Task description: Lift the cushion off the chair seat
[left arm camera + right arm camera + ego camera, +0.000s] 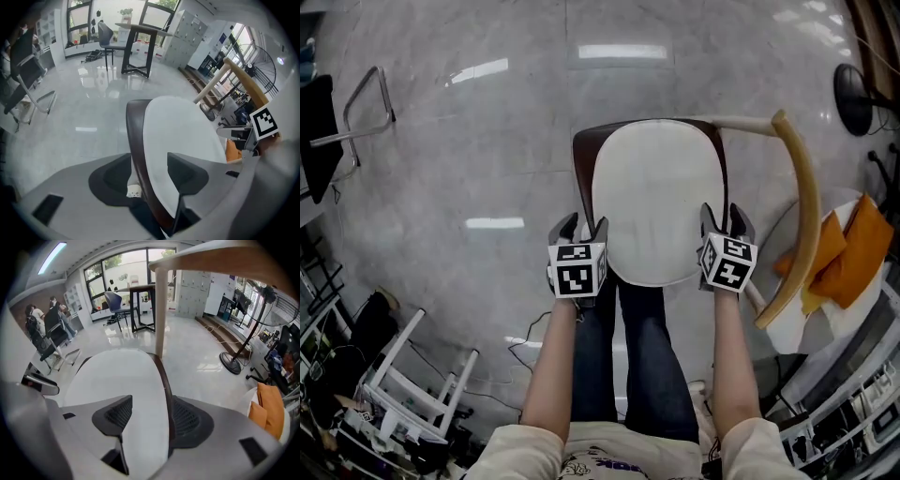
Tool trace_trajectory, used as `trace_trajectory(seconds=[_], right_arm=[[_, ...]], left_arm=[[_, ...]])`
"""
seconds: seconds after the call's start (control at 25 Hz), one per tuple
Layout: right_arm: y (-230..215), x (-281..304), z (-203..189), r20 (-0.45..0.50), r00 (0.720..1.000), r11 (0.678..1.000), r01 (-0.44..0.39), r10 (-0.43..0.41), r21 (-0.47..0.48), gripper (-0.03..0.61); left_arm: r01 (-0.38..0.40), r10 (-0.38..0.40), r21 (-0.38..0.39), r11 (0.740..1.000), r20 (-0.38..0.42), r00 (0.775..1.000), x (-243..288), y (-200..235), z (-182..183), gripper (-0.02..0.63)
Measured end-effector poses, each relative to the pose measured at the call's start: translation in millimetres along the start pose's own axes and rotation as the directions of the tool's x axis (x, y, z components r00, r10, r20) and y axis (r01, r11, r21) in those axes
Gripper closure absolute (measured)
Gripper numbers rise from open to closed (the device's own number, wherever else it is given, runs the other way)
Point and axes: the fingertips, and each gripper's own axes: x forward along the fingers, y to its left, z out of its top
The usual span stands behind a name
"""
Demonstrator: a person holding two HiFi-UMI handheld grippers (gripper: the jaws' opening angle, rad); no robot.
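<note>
A white oval cushion (656,202) lies on the dark brown chair seat (581,164). My left gripper (578,225) stands at the cushion's left edge and my right gripper (725,217) at its right edge, both pointing steeply down. In the left gripper view, the left gripper (149,176) is open, one jaw over the cushion (183,131) and the other outside the brown seat rim (136,136). In the right gripper view, the right gripper (152,416) is open and straddles the cushion (117,380) and the seat rim (166,380) the same way. No pad visibly presses on either.
The chair's curved wooden back rail (802,206) arcs to the right of the seat. Orange cushions (853,248) lie on a white surface further right, with a standing fan (853,98) behind. A black metal-framed chair (356,112) stands far left and a white rack (412,384) lower left. The person's legs (628,347) are in front of the seat.
</note>
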Motion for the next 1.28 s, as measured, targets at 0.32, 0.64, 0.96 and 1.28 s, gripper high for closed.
trace_trajectory(seconds=[0.32, 0.64, 0.96, 1.28], right_arm=[[-5, 33, -22, -0.078, 0.995, 0.997, -0.059, 0.062, 0.042, 0.281], [-3, 41, -29, -0.089, 0.98, 0.973, -0.163, 0.179, 0.162, 0.301], [-1, 34, -30, -0.089, 0.991, 0.993, -0.096, 0.102, 0.07, 0.406], [1, 15, -24, -0.083, 0.996, 0.999, -0.034, 0.032, -0.025, 0.545]], left_arm=[[0.02, -0.023, -0.052, 0.998, -0.057, 0.998, 36, 0, -17, 0.364], [0.05, -0.059, -0.114, 0.992, -0.079, 0.995, 49, -10, -23, 0.437], [0.053, -0.061, -0.104, 0.993, -0.076, 0.995, 50, -17, -25, 0.485], [0.06, -0.062, -0.065, 0.996, -0.026, 0.998, 33, -23, -17, 0.557]])
